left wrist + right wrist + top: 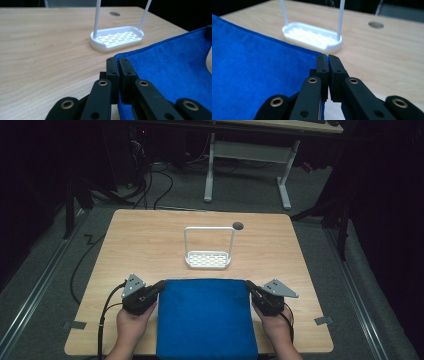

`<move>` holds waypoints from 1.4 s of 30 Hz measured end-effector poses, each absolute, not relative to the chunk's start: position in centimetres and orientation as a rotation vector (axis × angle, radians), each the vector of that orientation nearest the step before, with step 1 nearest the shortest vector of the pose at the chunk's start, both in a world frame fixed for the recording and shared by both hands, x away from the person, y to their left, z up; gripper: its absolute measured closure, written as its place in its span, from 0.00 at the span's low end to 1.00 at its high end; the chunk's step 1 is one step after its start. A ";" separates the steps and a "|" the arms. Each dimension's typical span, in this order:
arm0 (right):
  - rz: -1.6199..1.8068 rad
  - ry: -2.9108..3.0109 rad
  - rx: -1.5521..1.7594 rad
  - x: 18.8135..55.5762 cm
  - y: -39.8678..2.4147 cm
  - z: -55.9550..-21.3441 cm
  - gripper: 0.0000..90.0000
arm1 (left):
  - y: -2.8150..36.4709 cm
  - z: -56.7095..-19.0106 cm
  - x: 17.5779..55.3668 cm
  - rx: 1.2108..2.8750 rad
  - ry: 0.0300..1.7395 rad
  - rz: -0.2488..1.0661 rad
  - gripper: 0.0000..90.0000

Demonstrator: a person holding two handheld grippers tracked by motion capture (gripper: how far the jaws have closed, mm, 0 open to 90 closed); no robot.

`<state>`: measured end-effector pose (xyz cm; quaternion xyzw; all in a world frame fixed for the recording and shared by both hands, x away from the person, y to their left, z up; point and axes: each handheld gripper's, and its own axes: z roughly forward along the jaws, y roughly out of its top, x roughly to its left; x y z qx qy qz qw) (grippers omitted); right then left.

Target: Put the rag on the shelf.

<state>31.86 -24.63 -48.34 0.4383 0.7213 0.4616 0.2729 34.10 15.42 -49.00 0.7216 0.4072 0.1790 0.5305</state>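
A blue cloth [206, 317] lies flat on the wooden table [140, 245], reaching its near edge. My left gripper [161, 284] sits at the cloth's far left corner. In the left gripper view the gripper [118, 60] has its jaws pressed together on that corner of the cloth [172, 72]. My right gripper [248, 285] sits at the far right corner. In the right gripper view the gripper [327, 57] is likewise shut on the edge of the cloth [254, 72].
A white slotted tray with a tall hoop handle [208, 260] stands just beyond the cloth, at the table's middle. A round dark cable hole [238, 225] lies behind it. Past the table's far edge are a white desk frame [247, 155] and cables on the floor.
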 end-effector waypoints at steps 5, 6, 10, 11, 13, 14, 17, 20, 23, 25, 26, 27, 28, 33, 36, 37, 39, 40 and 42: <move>1.292 1.900 1.102 31.2 -24.4 -46.7 0.98 | 15.4 -47.2 33.3 1.667 0.920 0.480 0.98; 1.302 1.886 1.095 31.1 -24.5 -46.4 0.98 | 15.5 -46.8 33.1 1.651 0.911 0.489 0.98; 1.335 1.858 1.083 31.0 -24.7 -45.4 0.98 | 15.5 -45.3 32.2 1.595 0.879 0.520 0.98; 1.340 1.850 1.077 31.0 -24.7 -45.1 0.98 | 15.5 -45.1 32.0 1.590 0.874 0.528 0.98; 1.350 1.830 1.069 30.8 -24.8 -44.6 0.98 | 15.4 -44.6 31.5 1.569 0.862 0.550 0.98; 1.357 1.820 1.062 30.7 -24.8 -44.3 0.98 | 15.4 -44.4 31.4 1.562 0.856 0.560 0.98; 1.377 1.790 1.042 30.3 -24.8 -43.4 0.98 | 15.2 -43.6 31.1 1.553 0.843 0.570 0.98; 1.392 1.770 1.025 30.0 -24.6 -42.7 0.98 | 15.0 -43.1 31.0 1.553 0.834 0.587 0.98; 1.409 1.743 0.998 29.8 -24.5 -41.5 0.98 | 14.9 -41.9 31.3 1.536 0.822 0.594 0.98; 1.433 1.718 1.001 29.7 -24.5 -40.8 0.98 | 14.9 -41.6 31.4 1.535 0.819 0.596 0.98; 1.440 1.710 0.994 29.8 -24.5 -40.5 0.98 | 14.8 -40.9 31.7 1.532 0.813 0.603 0.98; 1.450 1.706 0.992 29.8 -24.5 -40.2 0.98 | 14.8 -40.9 31.7 1.532 0.813 0.603 0.98; 1.458 1.706 0.982 29.9 -24.5 -39.9 0.98 | 14.7 -40.3 31.8 1.526 0.806 0.612 0.98; 1.480 1.680 0.959 30.3 -24.4 -38.3 0.98 | 14.8 -38.7 32.4 1.502 0.784 0.641 0.98; 1.490 1.656 0.935 30.7 -24.4 -37.0 0.98 | 14.8 -37.6 33.1 1.478 0.774 0.653 0.98; 1.498 1.646 0.935 30.8 -24.5 -36.6 0.98 | 14.8 -37.3 33.3 1.471 0.771 0.657 0.98; 1.512 1.624 0.926 31.1 -24.4 -35.8 0.98 | 14.8 -36.9 33.5 1.464 0.769 0.660 0.98; 1.512 1.624 0.926 31.1 -24.4 -35.8 0.98 | 14.8 -36.5 33.8 1.453 0.765 0.668 0.98; 1.525 1.595 0.918 31.5 -24.4 -34.8 0.98 | 14.6 -35.5 34.2 1.433 0.750 0.689 0.98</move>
